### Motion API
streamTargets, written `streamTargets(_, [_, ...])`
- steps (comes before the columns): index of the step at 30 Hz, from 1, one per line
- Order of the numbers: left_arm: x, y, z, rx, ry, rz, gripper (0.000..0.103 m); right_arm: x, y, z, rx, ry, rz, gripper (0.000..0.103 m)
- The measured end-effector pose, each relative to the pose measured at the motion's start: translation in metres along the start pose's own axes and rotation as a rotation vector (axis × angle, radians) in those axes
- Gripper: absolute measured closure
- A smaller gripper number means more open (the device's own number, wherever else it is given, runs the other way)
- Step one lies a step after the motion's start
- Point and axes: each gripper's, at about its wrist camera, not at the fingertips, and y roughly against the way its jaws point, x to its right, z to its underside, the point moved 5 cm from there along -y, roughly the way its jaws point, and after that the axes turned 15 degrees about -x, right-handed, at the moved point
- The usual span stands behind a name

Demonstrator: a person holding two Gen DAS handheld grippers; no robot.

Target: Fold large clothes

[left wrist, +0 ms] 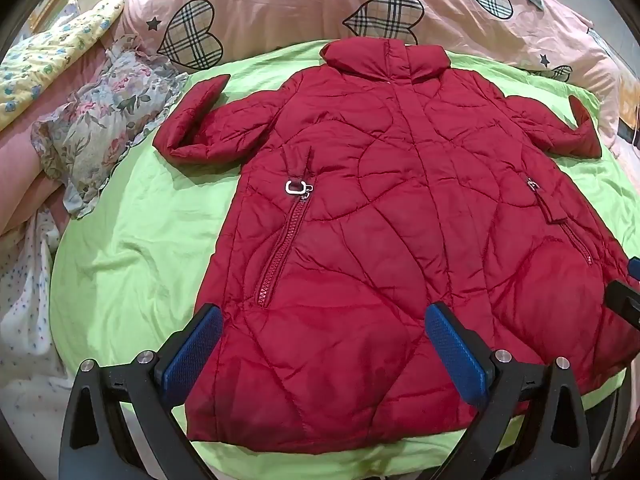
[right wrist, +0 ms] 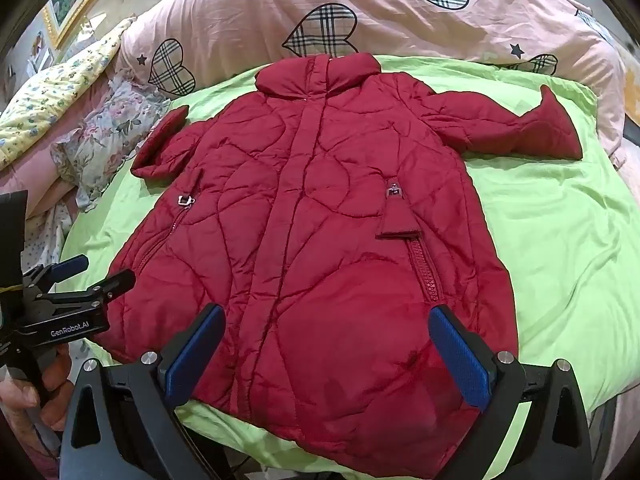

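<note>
Left wrist view: the red quilted coat (left wrist: 380,240) is laid flat, front up, on the green sheet (left wrist: 132,264). Both grippers (left wrist: 324,352) (right wrist: 328,354) are held with jaws spread above the hem, seemingly not touching it; folding is not yet begun, and a sleeve (right wrist: 516,128) probably needs to be pinched first.

Both wrist cameras look forward and down along their own blue-padded fingers, from the hem end of a red coat (left wrist: 360,220) toward its collar and the pink quilt (left wrist: 320,0) beyond. The left view sits over the coat's left half, the right view over its right half (right wrist: 312,220). Each takes in nearly the whole coat and green sheet (right wrist: 560,240). The left gripper (right wrist: 86,274) shows at the right view's left edge; a dark shape at the left view's right edge is probably the right gripper (left wrist: 628,300).
</note>
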Motion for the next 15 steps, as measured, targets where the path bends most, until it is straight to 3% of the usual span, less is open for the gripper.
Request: streamTargets(15, [0.0006,0.0001,-0.0014,-0.001,0.003,0.004,0.001,-0.0008,0.0014,-0.0007,0.001,0.000,0.000,0.001])
